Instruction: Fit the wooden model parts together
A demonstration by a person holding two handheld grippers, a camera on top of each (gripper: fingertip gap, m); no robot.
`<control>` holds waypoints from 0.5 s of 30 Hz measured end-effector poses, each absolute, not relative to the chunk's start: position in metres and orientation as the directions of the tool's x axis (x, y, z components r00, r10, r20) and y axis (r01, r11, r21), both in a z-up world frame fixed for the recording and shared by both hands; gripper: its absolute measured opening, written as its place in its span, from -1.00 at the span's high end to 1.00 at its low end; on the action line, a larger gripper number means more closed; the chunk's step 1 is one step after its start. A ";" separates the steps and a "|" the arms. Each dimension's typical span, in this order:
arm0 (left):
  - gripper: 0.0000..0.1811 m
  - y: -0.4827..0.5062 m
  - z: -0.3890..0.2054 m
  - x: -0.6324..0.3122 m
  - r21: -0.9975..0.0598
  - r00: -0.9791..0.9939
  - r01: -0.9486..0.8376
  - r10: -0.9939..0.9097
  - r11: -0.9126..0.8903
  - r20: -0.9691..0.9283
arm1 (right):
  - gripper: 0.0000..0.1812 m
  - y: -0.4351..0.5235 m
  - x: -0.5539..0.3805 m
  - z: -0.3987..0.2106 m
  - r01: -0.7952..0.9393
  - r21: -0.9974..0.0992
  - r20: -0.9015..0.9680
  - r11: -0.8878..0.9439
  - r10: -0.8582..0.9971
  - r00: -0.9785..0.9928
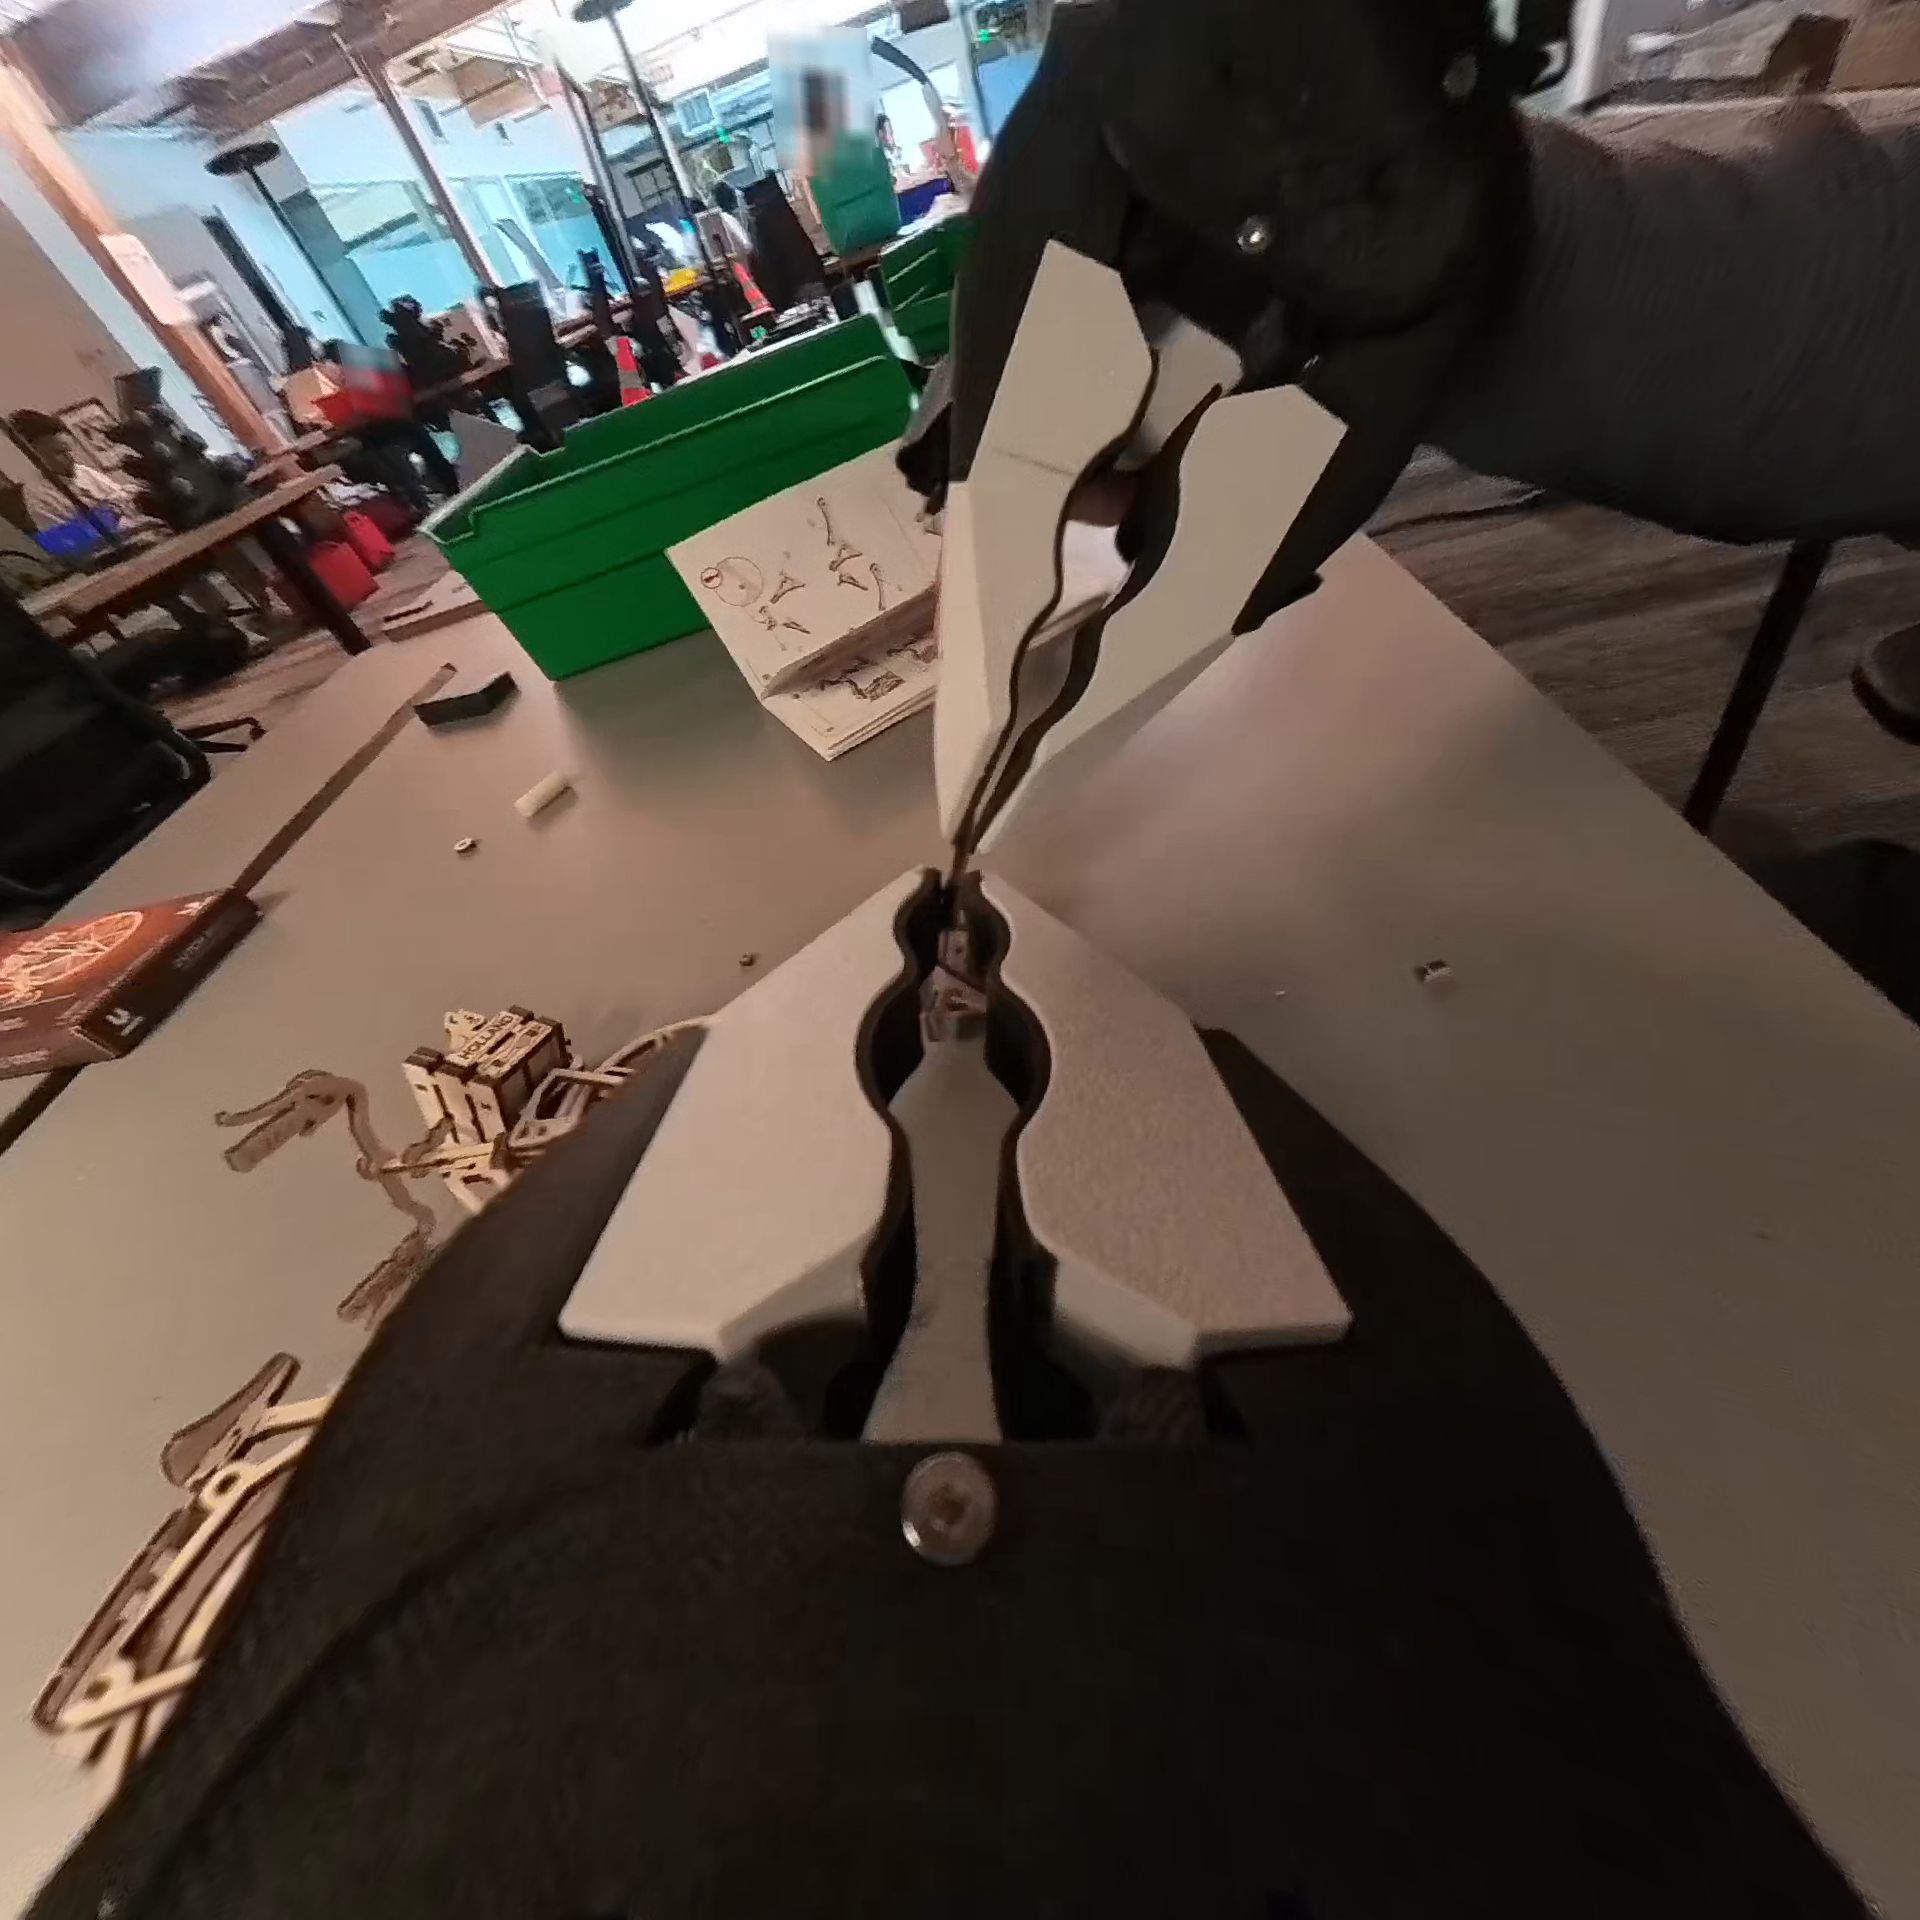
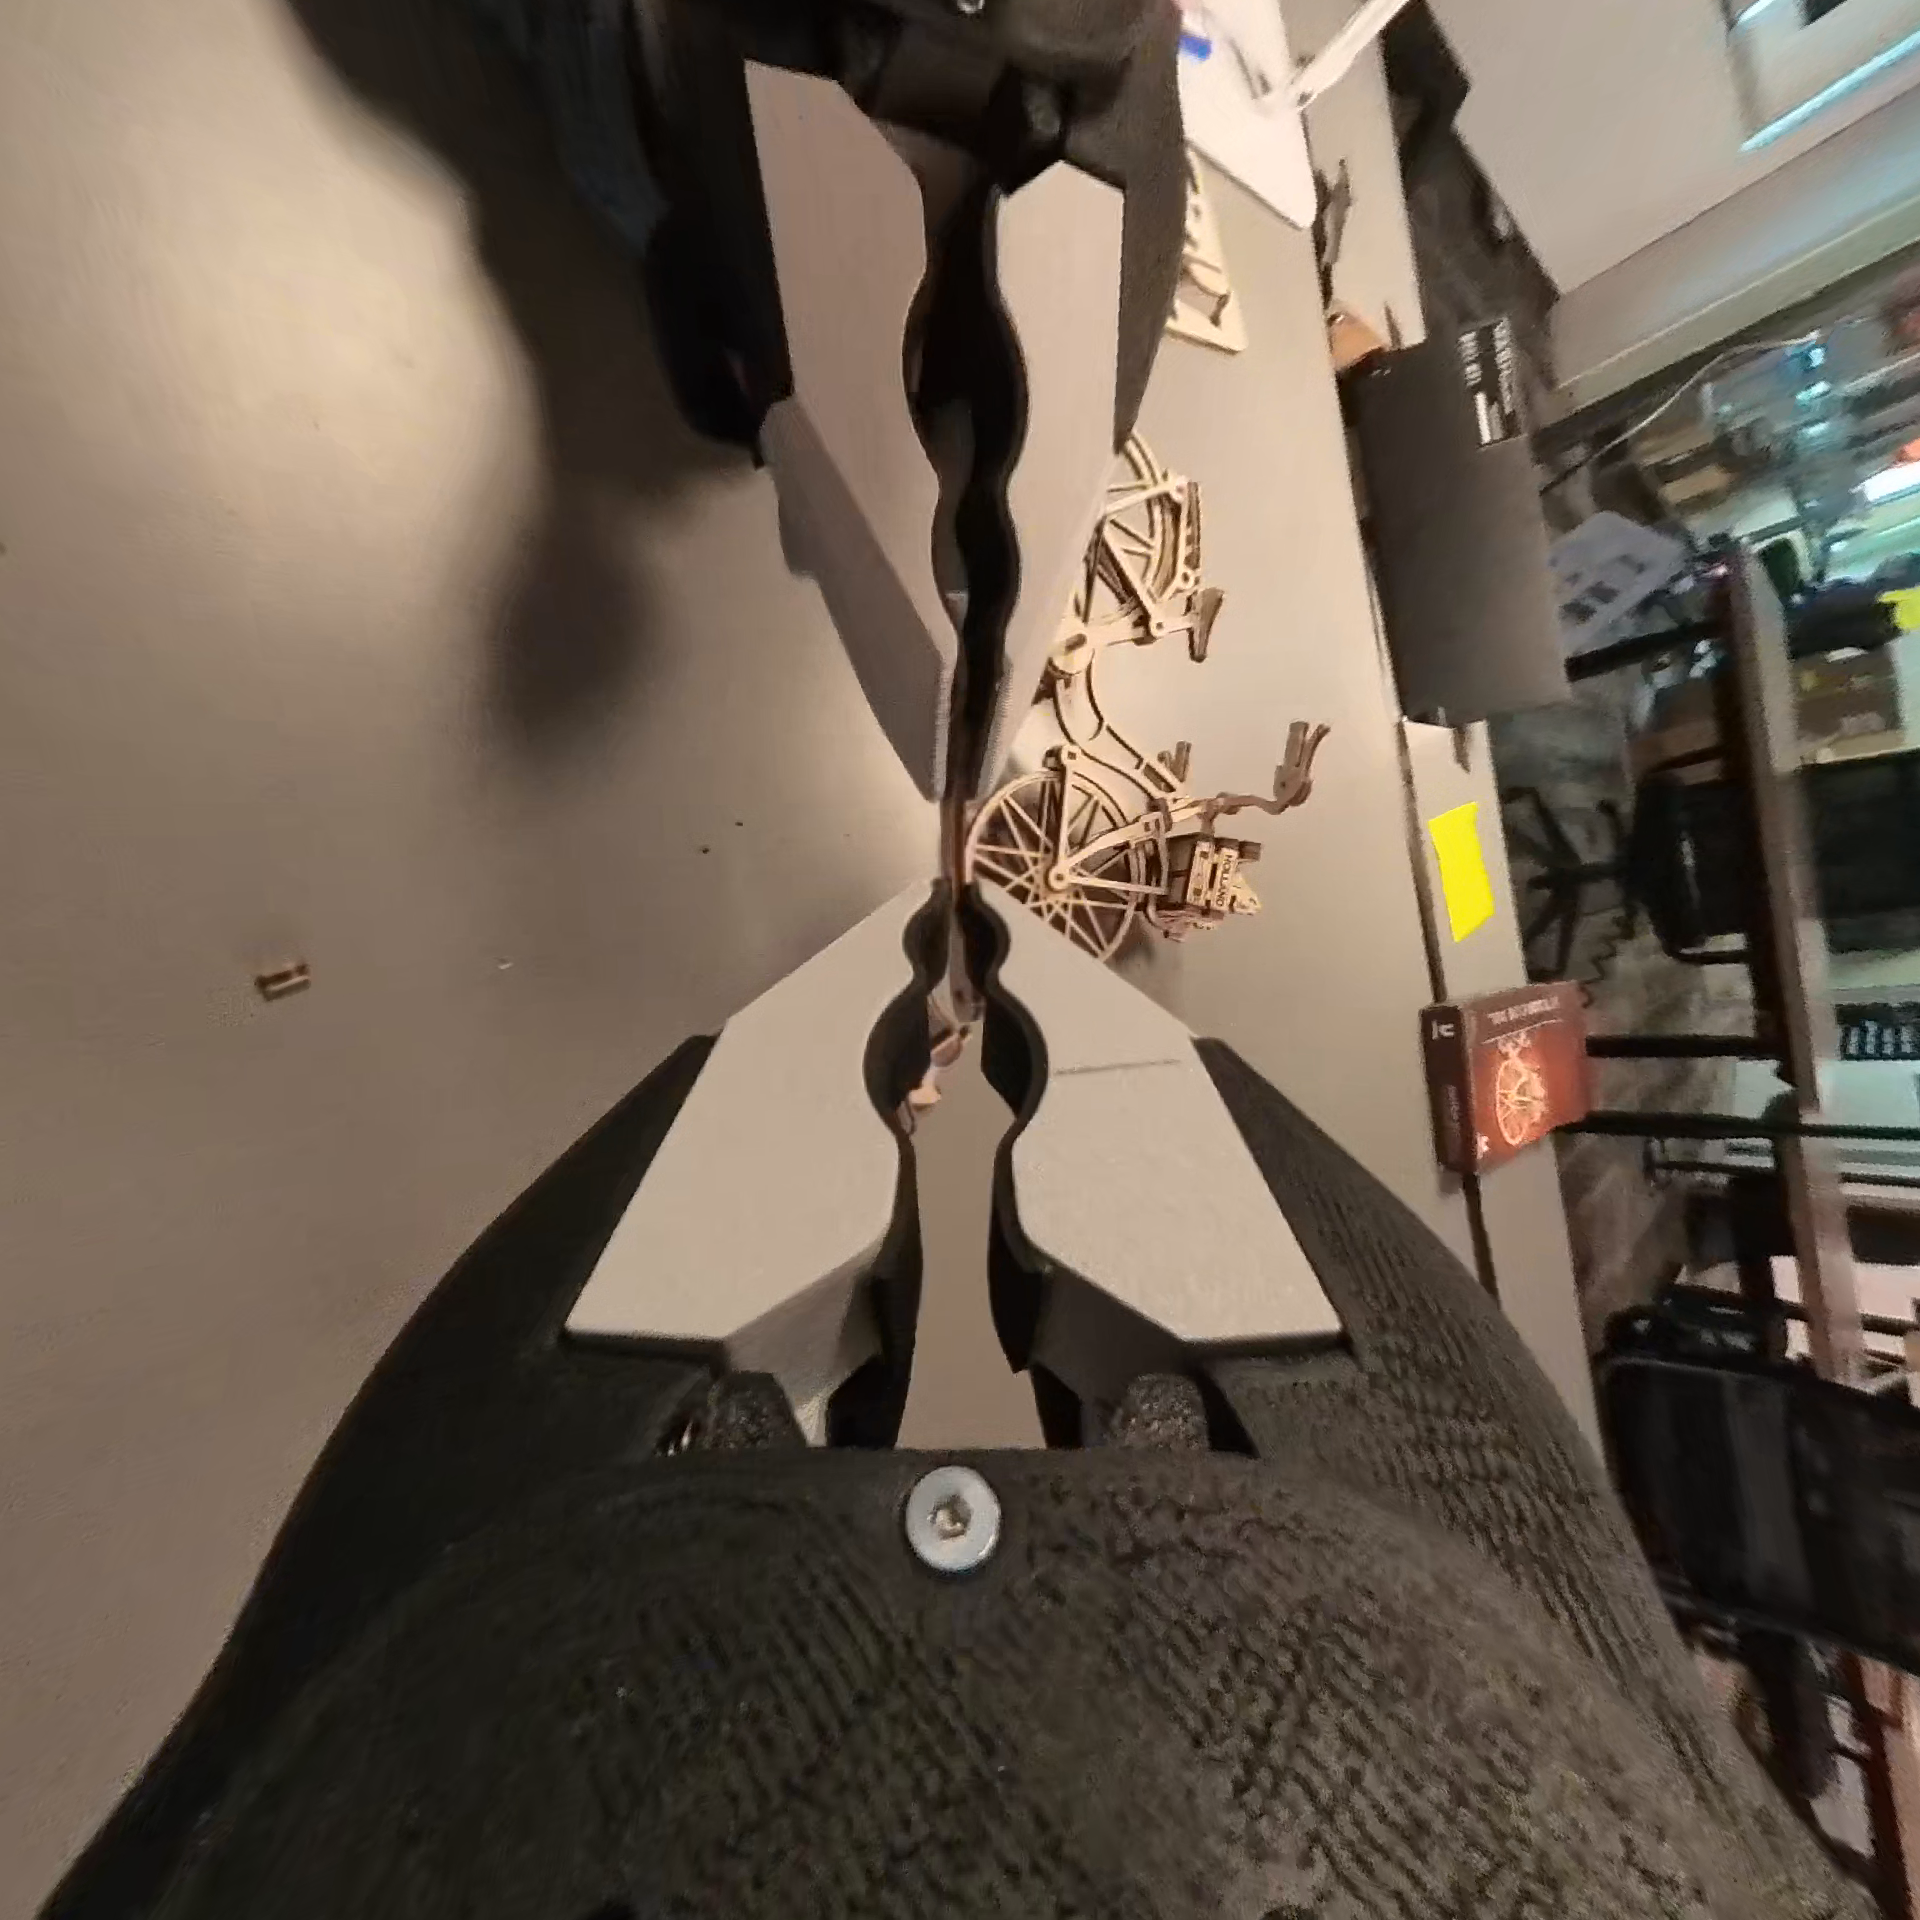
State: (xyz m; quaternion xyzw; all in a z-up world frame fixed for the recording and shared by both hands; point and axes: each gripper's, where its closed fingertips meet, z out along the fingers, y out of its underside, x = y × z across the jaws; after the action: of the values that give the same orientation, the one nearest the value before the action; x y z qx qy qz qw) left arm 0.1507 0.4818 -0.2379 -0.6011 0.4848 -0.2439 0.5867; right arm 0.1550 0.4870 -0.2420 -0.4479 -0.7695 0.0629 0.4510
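Both tongs, left (image 1: 951,899) and right (image 2: 951,894), pinch one small wooden part (image 1: 951,987) tip-to-tip, hiding the wooden bicycle (image 2: 1101,821) behind.

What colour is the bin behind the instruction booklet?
Green bin; left wrist view shows it best.

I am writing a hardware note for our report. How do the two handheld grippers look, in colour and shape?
Both look alike. The left gripper and the right gripper have a rough black textured body with one silver screw in the middle. Each carries two pale grey, wedge-shaped fingers with wavy black inner edges. No cables are visible.
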 end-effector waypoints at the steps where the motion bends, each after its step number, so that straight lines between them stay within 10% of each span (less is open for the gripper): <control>1: 0.96 0.482 -0.238 0.151 -0.935 0.417 -0.305 -0.858 0.178 -0.299 | 1.00 0.487 0.155 -0.242 0.640 -0.499 0.630 0.584 0.752 -0.196; 6: 0.99 0.482 -0.241 0.153 -0.902 0.412 -0.380 -0.835 0.207 -0.365 | 1.00 0.491 0.159 -0.243 0.640 -0.541 0.592 0.546 0.787 -0.171; 10: 0.98 0.485 -0.258 0.143 -0.889 0.379 -0.439 -0.871 0.129 -0.313 | 0.49 0.505 0.175 -0.259 0.674 -0.654 0.382 0.343 0.919 -0.097; 15: 0.98 0.476 -0.272 0.139 -0.865 0.302 -0.494 -0.914 0.094 -0.272 | 0.61 0.516 0.172 -0.284 0.724 -0.581 0.355 0.371 0.916 -0.185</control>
State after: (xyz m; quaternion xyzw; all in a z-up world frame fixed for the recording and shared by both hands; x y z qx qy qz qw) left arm 0.1391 0.4761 -0.2723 -0.6385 0.5510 -0.2130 0.4933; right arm 0.1721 0.5157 -0.2838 -0.5422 -0.7565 0.1425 0.3367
